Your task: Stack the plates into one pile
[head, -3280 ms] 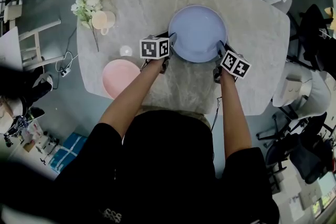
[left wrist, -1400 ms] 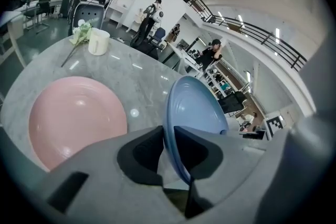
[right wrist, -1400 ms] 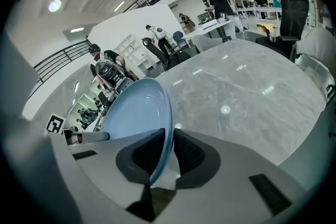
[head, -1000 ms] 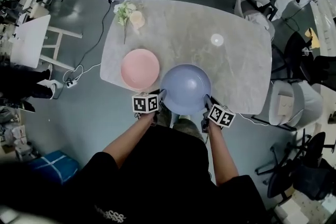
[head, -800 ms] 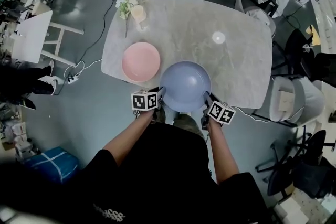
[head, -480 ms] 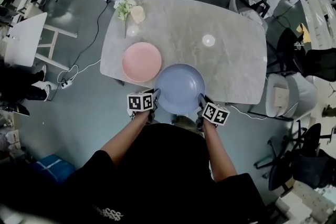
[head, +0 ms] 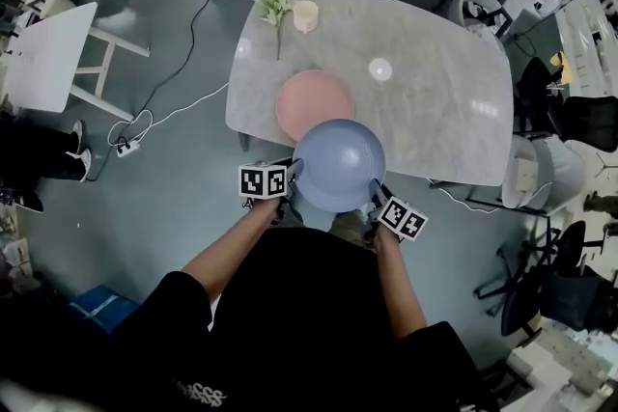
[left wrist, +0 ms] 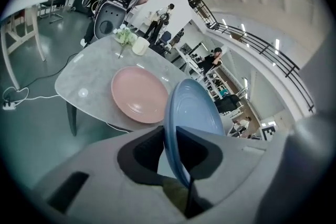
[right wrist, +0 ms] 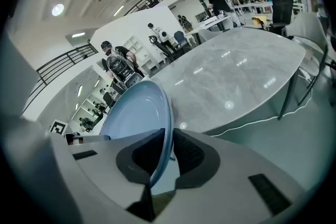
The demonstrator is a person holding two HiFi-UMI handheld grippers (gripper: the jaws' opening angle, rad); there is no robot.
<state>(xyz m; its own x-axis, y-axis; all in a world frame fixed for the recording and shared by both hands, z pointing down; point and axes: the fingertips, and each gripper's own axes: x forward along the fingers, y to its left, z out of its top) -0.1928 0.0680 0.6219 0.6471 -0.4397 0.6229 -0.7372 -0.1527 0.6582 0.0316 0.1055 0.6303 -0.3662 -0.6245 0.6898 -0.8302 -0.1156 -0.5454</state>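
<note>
Two grippers, left (head: pixel 293 172) and right (head: pixel 376 195), each clamp an opposite rim of the blue plate (head: pixel 339 165). A second ago it hung beside the pink plate (head: pixel 311 101). Now, in the head view, its far edge overlaps the pink one's near edge, though it hangs mostly off the table (head: pixel 435 111). Stacking looks close: forward a little, then down. Being round, the blue plate has no long axis; it faces up, roughly level.
</note>
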